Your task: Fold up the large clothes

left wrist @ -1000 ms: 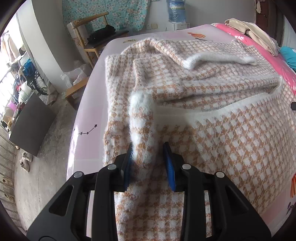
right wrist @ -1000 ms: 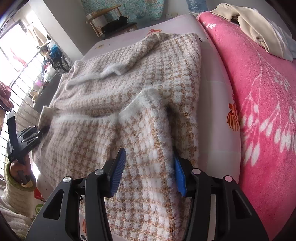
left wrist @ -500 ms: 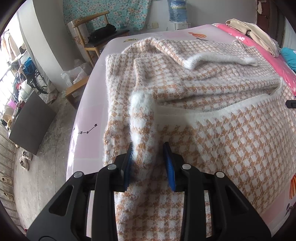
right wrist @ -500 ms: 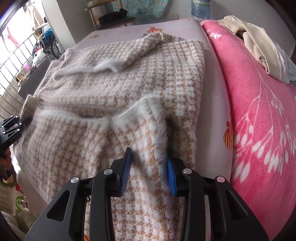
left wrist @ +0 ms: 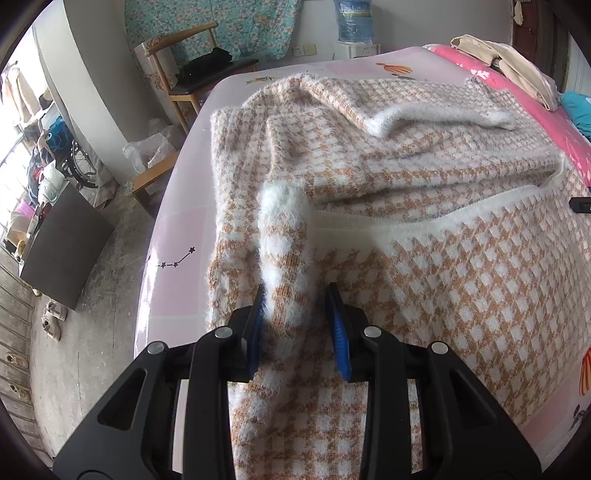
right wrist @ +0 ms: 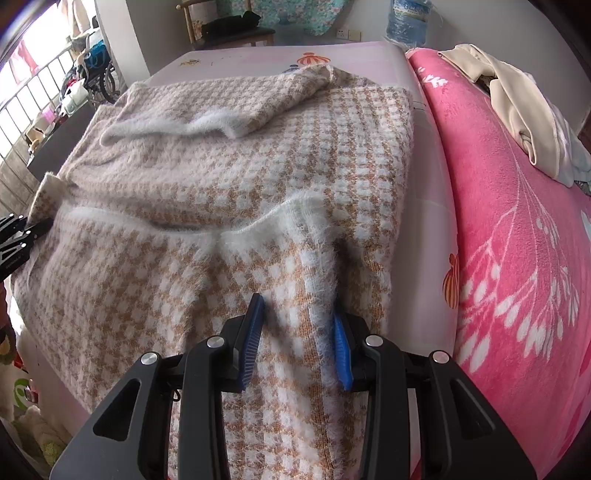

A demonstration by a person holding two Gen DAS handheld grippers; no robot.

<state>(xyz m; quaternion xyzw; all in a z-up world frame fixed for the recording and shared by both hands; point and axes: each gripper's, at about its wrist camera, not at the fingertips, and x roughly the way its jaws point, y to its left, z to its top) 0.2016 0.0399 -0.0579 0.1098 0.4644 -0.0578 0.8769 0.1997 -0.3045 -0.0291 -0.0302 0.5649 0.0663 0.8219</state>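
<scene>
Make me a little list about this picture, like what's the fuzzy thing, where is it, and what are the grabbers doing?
fuzzy thing: checked sweater, orange and white
where: spread on the pink bed sheet
left gripper: shut on a bunched corner of the sweater
right gripper: shut on the other near corner
fold: lower half doubled over the upper
beside it: bright pink blanket with beige clothes on top

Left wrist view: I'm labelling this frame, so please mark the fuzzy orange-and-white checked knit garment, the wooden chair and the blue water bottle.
fuzzy orange-and-white checked knit garment (left wrist: 461, 266), left wrist view, flat body panel
wooden chair (left wrist: 177, 37), left wrist view, backrest rail
blue water bottle (left wrist: 355, 18), left wrist view, its side
</scene>
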